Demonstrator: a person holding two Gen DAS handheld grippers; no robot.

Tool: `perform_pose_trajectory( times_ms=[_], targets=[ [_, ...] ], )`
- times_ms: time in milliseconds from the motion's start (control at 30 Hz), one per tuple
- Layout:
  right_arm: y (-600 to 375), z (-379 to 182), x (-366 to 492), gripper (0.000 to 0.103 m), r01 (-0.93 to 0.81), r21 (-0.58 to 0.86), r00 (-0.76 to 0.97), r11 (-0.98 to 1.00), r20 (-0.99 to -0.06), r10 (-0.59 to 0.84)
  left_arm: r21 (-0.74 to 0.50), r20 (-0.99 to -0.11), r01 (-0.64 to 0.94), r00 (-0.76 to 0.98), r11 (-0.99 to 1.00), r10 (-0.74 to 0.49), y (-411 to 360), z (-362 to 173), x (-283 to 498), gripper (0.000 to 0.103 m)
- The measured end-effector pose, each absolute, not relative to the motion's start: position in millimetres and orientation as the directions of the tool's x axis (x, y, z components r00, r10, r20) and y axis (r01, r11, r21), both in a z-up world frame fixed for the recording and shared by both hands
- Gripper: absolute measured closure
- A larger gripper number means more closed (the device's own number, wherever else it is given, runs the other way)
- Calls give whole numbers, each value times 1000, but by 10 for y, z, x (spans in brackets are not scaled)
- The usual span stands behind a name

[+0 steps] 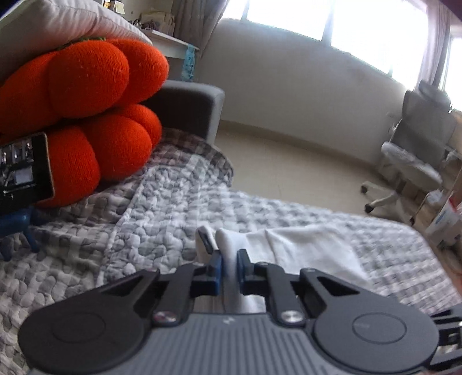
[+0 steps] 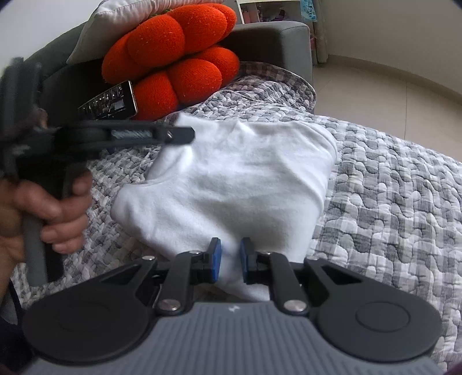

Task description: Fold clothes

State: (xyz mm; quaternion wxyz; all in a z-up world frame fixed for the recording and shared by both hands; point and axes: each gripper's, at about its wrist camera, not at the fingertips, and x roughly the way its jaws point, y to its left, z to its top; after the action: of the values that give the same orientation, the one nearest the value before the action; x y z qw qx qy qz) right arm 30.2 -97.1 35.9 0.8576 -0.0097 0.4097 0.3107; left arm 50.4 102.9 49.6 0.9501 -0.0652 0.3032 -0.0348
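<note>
A white garment point(image 2: 236, 173) lies partly folded on a grey quilted cover point(image 2: 389, 187). My right gripper point(image 2: 231, 251) is shut on its near edge, with white cloth pinched between the blue pads. In the right wrist view my left gripper point(image 2: 184, 135) comes in from the left, held by a hand point(image 2: 57, 207), its tip at the garment's far left corner. In the left wrist view that left gripper point(image 1: 229, 255) has a bunched fold of the white garment point(image 1: 303, 248) clamped between its blue pads.
An orange knitted cushion point(image 2: 179, 57) and a white pillow point(image 1: 57, 20) lean against the grey sofa arm point(image 1: 187, 106). A phone point(image 2: 109, 101) stands in front of the cushion. An office chair point(image 1: 413, 161) stands on the pale floor beyond the quilt's edge.
</note>
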Motion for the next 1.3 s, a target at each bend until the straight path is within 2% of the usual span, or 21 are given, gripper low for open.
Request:
perform_pose_trajectory(
  times_ms=[100,200,300,433,533,667,700,900,1000,1300],
  targets=[
    [-978,354,306,89,-542,241,470,805,-708,528,-132,-577,18,811,991,-92,1027,452,525,90],
    [-980,355,313,89,-543,245,467,803,-707,532,-128,-579,-5,812,992,-71,1048,529,485,81],
    [-988,359,326,89,-542,256,461,800,-706,538,-130,-527,-37,849,991,-37,1045,710,331,79],
    [-1021,366,370,89,-535,293,442,793,-702,558,-97,-460,66,882,993,-104,803,787,61,79],
    [-1094,382,411,89,-522,338,424,783,-694,582,-83,-525,95,842,992,-124,659,622,23,80],
    [-1215,500,415,86,-505,364,468,782,-647,603,18,-594,85,803,996,-58,593,447,122,84],
    [-1242,534,422,85,-500,362,488,787,-633,601,7,-602,77,797,997,-58,608,457,142,84],
    [-1245,575,591,82,-459,321,575,828,-603,553,-24,-607,76,791,997,-75,671,468,172,85],
    [-1138,534,713,87,-468,294,592,833,-596,543,-45,-610,74,788,996,-86,691,461,174,85],
    [-1038,293,1056,87,-367,279,657,888,-598,459,-69,-614,84,782,994,-108,715,456,165,85]
  ],
)
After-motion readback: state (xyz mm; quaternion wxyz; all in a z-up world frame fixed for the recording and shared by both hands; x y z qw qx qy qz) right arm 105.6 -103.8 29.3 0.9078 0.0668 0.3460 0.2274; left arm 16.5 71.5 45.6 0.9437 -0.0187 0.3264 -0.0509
